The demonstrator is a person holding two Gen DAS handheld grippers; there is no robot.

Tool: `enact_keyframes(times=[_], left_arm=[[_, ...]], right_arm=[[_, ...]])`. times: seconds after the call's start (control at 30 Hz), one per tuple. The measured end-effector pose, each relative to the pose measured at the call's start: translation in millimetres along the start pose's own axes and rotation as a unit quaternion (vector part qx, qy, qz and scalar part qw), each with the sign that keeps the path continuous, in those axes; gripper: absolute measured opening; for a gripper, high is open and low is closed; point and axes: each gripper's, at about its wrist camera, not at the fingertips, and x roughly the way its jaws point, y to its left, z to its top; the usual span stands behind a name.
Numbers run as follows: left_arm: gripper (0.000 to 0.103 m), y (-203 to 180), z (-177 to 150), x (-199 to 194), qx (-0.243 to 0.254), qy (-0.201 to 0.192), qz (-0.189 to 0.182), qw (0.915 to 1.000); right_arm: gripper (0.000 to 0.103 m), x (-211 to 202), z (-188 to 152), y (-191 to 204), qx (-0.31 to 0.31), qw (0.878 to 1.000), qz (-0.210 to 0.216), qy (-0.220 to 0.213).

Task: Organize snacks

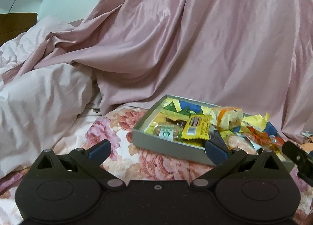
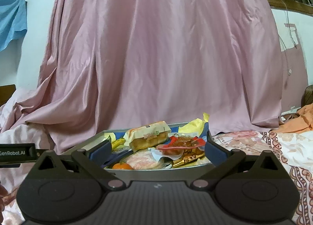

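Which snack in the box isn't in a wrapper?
The small orange fruit at the near edge of the grey box. Every other snack around it is in a shiny packet.

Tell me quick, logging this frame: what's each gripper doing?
Left gripper: open, holding nothing.
Right gripper: open, empty, at the snack tray.

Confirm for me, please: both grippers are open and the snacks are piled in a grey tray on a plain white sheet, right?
Nearly. The sheet under the grey tray is floral, with pink and red flowers, not plain white; the left wrist view shows it. Both the left gripper and right gripper are open, and the snacks are piled in the tray.
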Motion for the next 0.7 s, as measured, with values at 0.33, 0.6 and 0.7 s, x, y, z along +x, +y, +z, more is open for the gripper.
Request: enact_keyframes(times=[0.33,0.6,0.7], left_arm=[[0.102,6,-14,-28,0.008,0.004,-0.008,0.9999],[0.102,14,-23,-46,0.005,0.006,-0.011,0.9999],[0.102,19,-27,-54,0.005,0.004,-0.01,0.9999]], right_arm=[[0.103,-34,-3,4,0.015,1.0,-0.003,0.004],[0.103,-57,-9,16,0.0,1.0,0.0,0.001],[0.103,-63,-10,18,0.0,1.0,-0.004,0.0]])
